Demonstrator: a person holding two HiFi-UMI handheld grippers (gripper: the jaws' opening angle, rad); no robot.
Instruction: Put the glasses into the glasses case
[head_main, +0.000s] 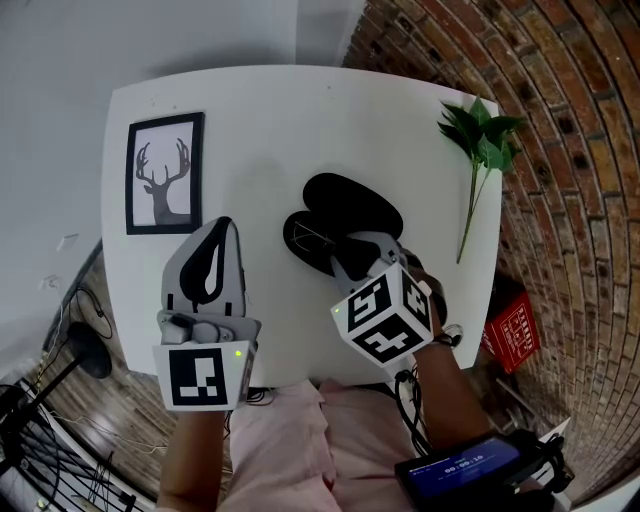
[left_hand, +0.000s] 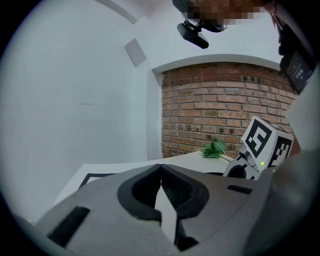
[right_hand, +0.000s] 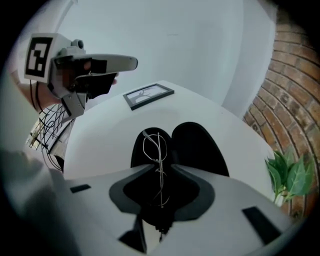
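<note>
Glasses (right_hand: 153, 146) standing on edge in one half of the open glasses case (right_hand: 200, 145) on the bench (head_main: 260, 120); right gripper (right_hand: 159, 167) fingers slightly parted around them, not pinching, presumably to let them settle. Left gripper (left_hand: 160, 166) fingers closed, empty, parked aside.

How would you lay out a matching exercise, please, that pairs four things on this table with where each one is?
Things:
1. glasses
2. glasses case
3. framed deer picture
4. green leafy sprig

Places:
A. lying open in the middle of the table
B. at the table's edge beside the brick wall
C. over one half of the case
D. flat on the table's left part, as the head view shows it

Pairs: 1-C, 2-A, 3-D, 4-B
</note>
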